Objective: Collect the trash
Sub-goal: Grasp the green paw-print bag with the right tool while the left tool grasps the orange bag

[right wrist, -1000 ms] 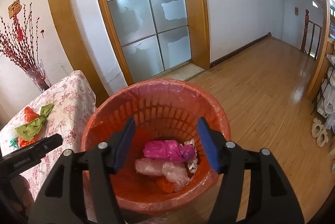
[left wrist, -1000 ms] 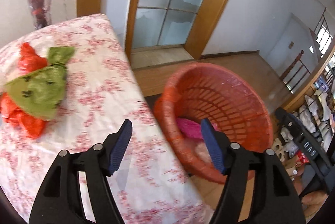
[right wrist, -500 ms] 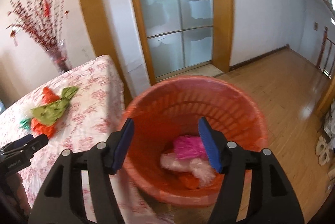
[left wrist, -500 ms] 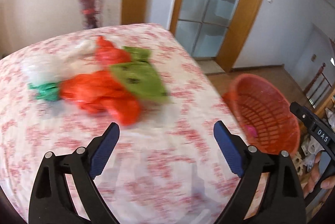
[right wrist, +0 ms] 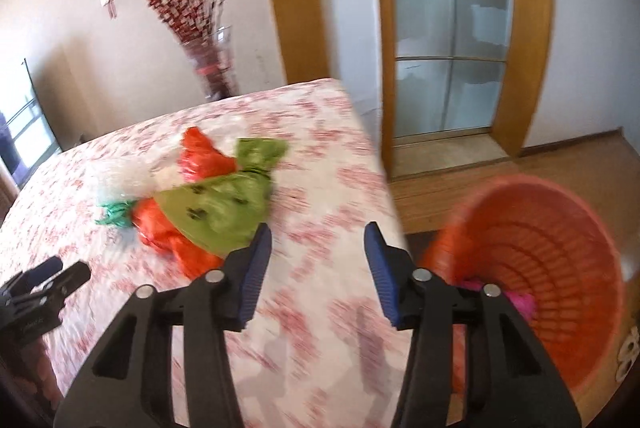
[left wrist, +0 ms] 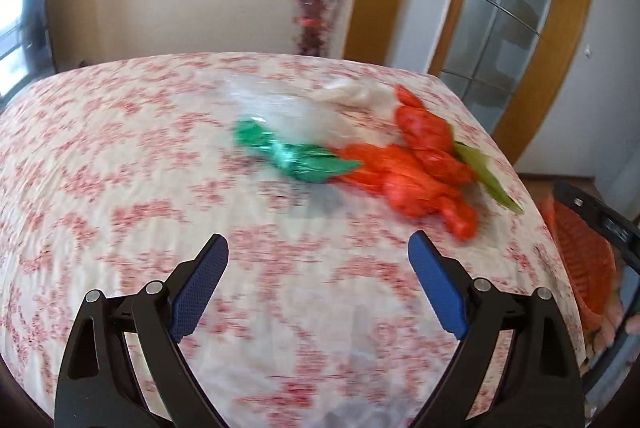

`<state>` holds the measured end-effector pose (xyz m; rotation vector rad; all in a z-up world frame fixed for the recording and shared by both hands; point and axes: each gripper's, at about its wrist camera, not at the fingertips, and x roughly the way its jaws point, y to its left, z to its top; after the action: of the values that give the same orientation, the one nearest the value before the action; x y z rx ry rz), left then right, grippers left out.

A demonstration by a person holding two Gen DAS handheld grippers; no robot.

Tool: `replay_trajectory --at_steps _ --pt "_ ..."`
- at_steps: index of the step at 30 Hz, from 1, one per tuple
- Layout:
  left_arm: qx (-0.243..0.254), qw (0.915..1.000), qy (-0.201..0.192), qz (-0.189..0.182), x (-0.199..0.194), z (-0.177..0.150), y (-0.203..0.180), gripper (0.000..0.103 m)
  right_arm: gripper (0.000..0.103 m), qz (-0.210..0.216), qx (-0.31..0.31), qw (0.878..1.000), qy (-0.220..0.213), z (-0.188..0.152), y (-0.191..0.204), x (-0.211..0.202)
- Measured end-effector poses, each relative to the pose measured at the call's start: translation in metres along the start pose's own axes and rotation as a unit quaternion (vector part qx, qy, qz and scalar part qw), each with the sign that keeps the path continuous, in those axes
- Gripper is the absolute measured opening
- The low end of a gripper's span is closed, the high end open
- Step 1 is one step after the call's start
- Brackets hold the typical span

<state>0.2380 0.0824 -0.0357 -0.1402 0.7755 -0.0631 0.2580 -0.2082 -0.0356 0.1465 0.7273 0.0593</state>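
Red-and-white floral cloth [left wrist: 120, 156] covers the whole table; plenty of bare cloth on its left half in my left wrist view. My left gripper [left wrist: 318, 284] hangs over the near middle of the table, blue pads spread wide, holding nothing. Past it, a clump of trash sits toward the far right corner: crumpled dark green plastic bag [left wrist: 292, 156] leftmost, clear plastic wrap [left wrist: 288, 112] behind it, crumpled orange plastic bags [left wrist: 420, 168] right of the green, touching. Olive-green plastic bag [right wrist: 216, 208] lies on top of the orange ones in my right wrist view. Frames are motion-blurred.

My right gripper [right wrist: 316, 268] is over the table's right edge, jaws released, empty, pads just beside the olive bag's near corner. Table edge drops off right there. Round orange slatted plastic basket [right wrist: 560, 244] stands on the wood floor just right of the table, a pink bag [right wrist: 516, 302] inside. Open floor beyond the basket toward the frosted glass door [right wrist: 452, 40].
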Motion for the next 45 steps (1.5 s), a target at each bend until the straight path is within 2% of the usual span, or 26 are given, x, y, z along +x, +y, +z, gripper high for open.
replay_trajectory --at_steps 5,11,16,20,23,34,40,45 --pt "-0.020 0.9997 -0.010 0.006 -0.003 0.004 0.026 0.090 0.033 0.006 0.000 1.000 0.025 0.028 0.027 0.049" --pt "-0.044 0.9989 -0.010 0.005 0.001 0.008 0.052 0.090 0.033 0.025 0.038 0.996 0.074 0.049 0.035 0.106" --pt "-0.055 0.9985 -0.004 0.007 0.006 0.005 0.065 0.090 0.035 0.018 0.030 0.994 0.105 0.040 0.040 0.126" --pt "-0.062 0.9980 0.002 0.007 0.010 0.003 0.072 0.090 0.033 0.008 -0.001 0.996 0.093 0.029 0.043 0.117" --pt "-0.066 0.9978 0.005 0.005 0.012 0.001 0.074 0.090 0.026 0.000 -0.021 0.996 0.089 0.019 0.041 0.107" --pt "-0.061 0.9980 0.012 0.000 0.017 0.001 0.064 0.090 0.024 -0.009 -0.029 0.996 0.081 -0.006 0.016 0.073" --pt "-0.042 0.9989 0.013 -0.017 0.018 0.005 0.038 0.090 0.018 -0.013 -0.024 0.997 0.076 -0.018 0.000 0.057" --pt "-0.026 0.9985 0.002 -0.048 0.018 0.025 -0.003 0.090 0.018 -0.005 0.001 0.998 0.067 -0.018 -0.018 0.043"
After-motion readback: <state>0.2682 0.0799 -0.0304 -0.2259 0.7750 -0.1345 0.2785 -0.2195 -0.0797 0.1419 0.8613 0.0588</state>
